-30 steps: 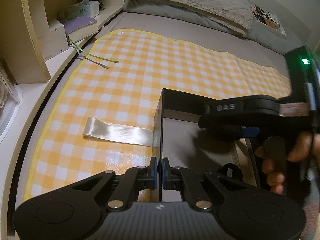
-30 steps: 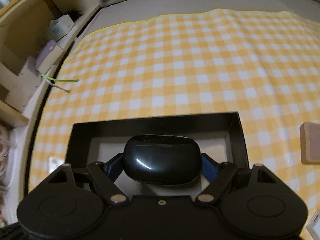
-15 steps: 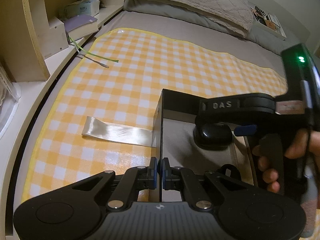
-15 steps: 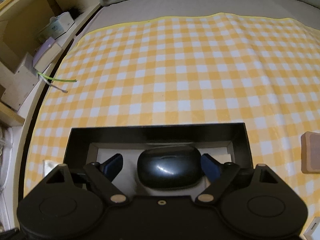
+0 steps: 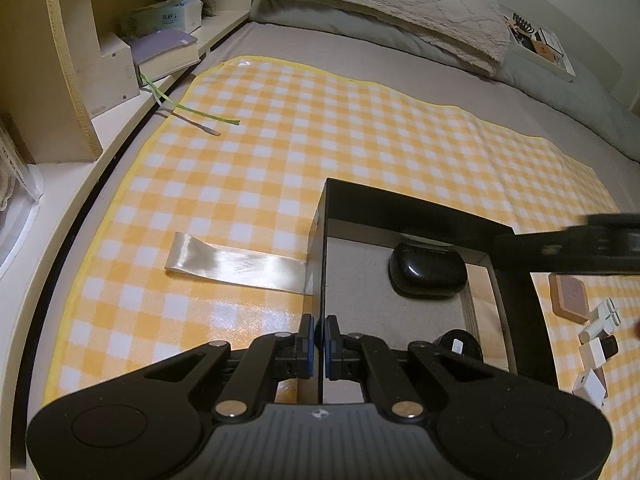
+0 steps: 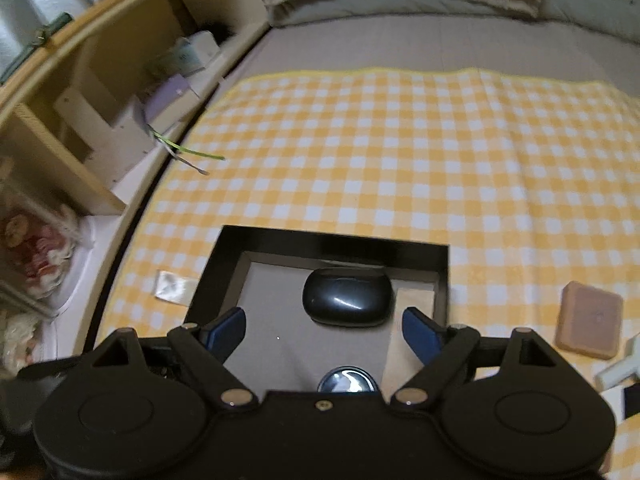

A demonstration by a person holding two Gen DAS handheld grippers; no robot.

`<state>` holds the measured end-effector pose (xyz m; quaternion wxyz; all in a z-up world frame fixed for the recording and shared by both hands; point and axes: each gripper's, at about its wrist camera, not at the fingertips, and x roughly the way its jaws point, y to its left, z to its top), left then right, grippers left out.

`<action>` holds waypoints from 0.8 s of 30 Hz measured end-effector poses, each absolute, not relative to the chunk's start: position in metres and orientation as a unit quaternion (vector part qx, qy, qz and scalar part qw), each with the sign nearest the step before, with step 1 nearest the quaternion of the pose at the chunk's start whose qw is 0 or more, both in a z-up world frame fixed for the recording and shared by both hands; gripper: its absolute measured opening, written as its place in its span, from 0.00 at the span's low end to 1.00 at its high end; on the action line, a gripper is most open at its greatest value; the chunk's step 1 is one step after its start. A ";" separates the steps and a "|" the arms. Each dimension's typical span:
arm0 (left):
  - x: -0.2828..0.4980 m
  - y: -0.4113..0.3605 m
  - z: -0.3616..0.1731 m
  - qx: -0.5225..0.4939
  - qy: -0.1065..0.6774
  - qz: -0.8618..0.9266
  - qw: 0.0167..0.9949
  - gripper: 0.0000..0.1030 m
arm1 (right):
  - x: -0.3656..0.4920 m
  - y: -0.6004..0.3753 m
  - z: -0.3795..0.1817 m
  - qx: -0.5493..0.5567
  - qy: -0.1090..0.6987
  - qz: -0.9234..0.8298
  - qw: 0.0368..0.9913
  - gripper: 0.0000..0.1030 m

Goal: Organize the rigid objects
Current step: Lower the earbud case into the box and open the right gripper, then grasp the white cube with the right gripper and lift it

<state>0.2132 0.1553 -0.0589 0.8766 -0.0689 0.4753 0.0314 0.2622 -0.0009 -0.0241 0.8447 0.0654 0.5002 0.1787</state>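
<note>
Left wrist view: left tongs [image 5: 319,342] pinched tight on the near left wall of the black box [image 5: 400,204], steadying it, same grip as a second ago. The black case [image 5: 427,270] now lies loose on the grey box floor, centre right of frame, nothing touching it; a second ago the right tongs carried it over the box, half a second ago they were just letting go. The right tool is now only a dark bar at the right edge, pulled back from the box. So one item is placed, judged done. This view also shows a round black thing [image 5: 458,343] low in the box, and more items outside at lower right: tan block [image 5: 570,296], white plugs [image 5: 596,344]

Right wrist view: right tongs [image 6: 322,330] spread wide, holding nothing, blue pads either side and nearer the camera than the case [image 6: 347,297], which rests by the box's far wall. Frame blurry, so tool is moving. Only here: shiny lid of the round thing [image 6: 348,380], bottom centre. Tan block [image 6: 590,320] at right looks the likely next pick
</note>
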 end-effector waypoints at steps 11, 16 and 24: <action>0.213 0.155 -0.059 -0.066 0.475 0.032 0.877 0.05 | 0.237 -0.075 0.028 0.062 0.431 0.167 0.885 0.97; 0.213 0.155 -0.058 -0.063 0.475 0.034 0.877 0.05 | 0.224 -0.122 0.022 0.082 0.444 0.117 0.885 0.98; 0.214 0.153 -0.058 -0.060 0.476 0.040 0.876 0.05 | 0.203 -0.177 -0.031 0.198 0.530 0.059 0.822 0.98</action>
